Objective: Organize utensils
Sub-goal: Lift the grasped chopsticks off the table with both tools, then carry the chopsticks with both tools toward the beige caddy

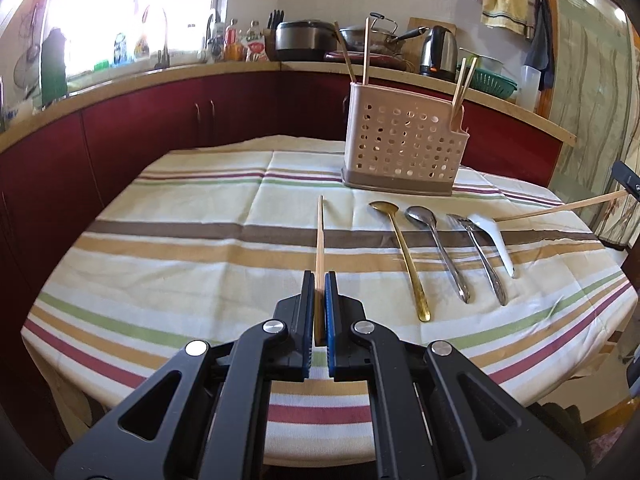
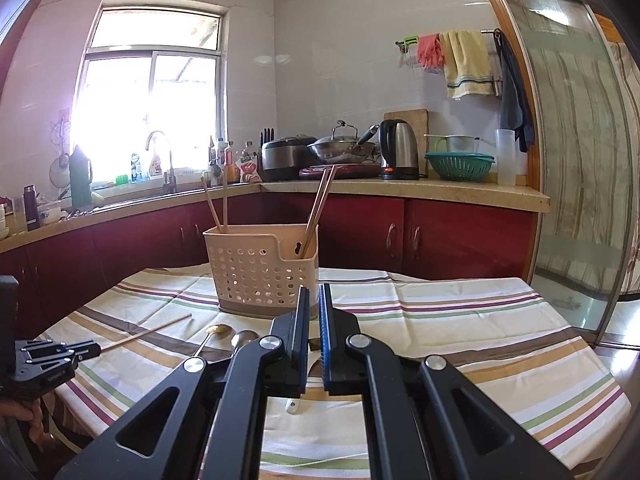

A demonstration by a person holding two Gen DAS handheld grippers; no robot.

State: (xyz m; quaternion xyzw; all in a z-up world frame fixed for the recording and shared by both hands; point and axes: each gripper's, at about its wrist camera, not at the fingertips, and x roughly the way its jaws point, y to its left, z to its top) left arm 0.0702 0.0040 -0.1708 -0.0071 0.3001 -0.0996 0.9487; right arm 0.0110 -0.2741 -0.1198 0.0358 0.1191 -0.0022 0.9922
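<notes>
Left wrist view: my left claw (image 1: pixel 319 280) is clamped on 1 wooden chopstick (image 1: pixel 319 232), which runs straight forward between the blue pads (image 1: pixel 331 300) and ends above the striped cloth (image 1: pixel 180 208) on the worktop. To its right 4 utensils lie side by side on the cloth, handles toward me: a gold spoon (image 1: pixel 404 256), a steel spoon (image 1: pixel 438 248), a steel fork (image 1: pixel 482 260) and a white spoon (image 1: pixel 494 240), the fork and white spoon touching at their heads. Behind them, near the far edge of the worktop, stands the perforated pink utensil holder (image 1: pixel 400 144), upright, with 2 sticks in its left end and 2 chopsticks in its right end. At the right edge of this view my right claw (image 1: pixel 627 180) grips a second chopstick (image 1: pixel 560 210), its tip reaching over the head of the white spoon.

In the right wrist view, my right claw's jaws stand close together, and the stick it grips cannot be seen between them from here. The holder (image 2: pixel 260 268) sits just beyond the fingers. My left claw (image 2: pixel 94 347) shows at the left with its chopstick (image 2: pixel 148 332) angled across the cloth (image 2: pixel 460 320), and a hand (image 2: pixel 24 416) below it. The heads of the gold spoon (image 2: pixel 218 330) and steel spoon (image 2: pixel 245 337) peek out beside my claw.
</notes>
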